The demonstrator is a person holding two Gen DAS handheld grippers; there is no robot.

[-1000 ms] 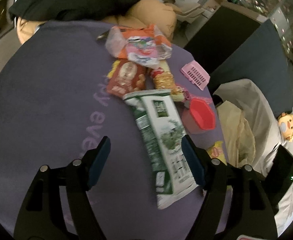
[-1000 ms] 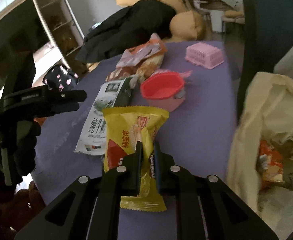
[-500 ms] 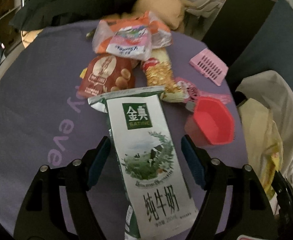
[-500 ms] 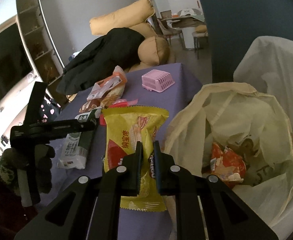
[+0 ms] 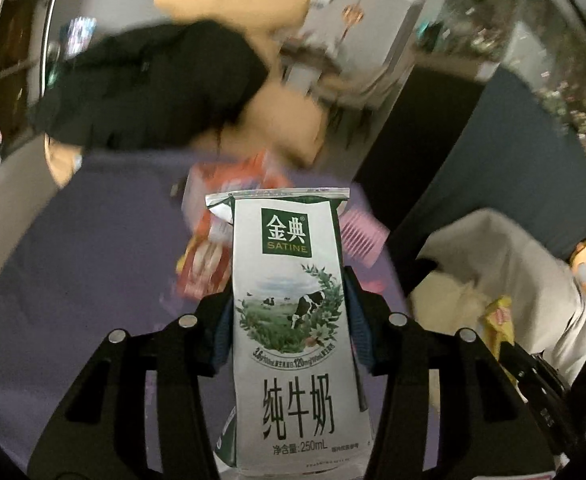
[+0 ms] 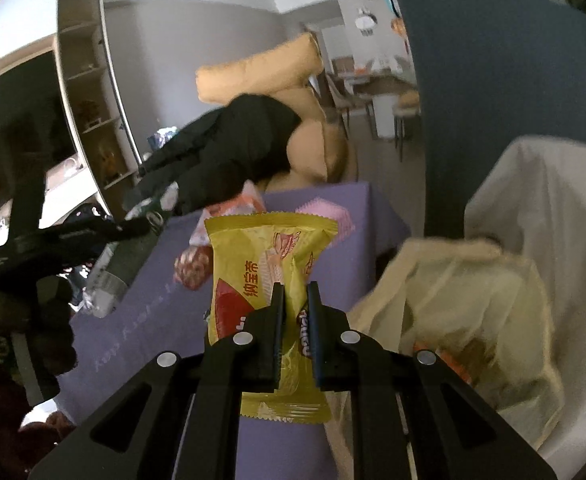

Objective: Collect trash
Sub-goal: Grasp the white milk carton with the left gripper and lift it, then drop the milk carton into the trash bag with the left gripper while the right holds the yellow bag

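Trash bag (image 6: 465,300) stands open off the purple table's (image 6: 333,216) right edge, just right of and below the right gripper (image 6: 295,292), the nearer one, clamped on a yellow snack packet (image 6: 269,248) held upright. The left gripper (image 5: 287,312) has just been closing onto the milk carton (image 5: 289,320), its long axis running away from the camera, top seam far.

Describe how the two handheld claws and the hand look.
Both claws are matte black plastic linkages with silver pivot pins. The left claw has blue pads; the right claw has ribbed black fingers. The left hand wears a dark glove with a mottled green knit cuff.
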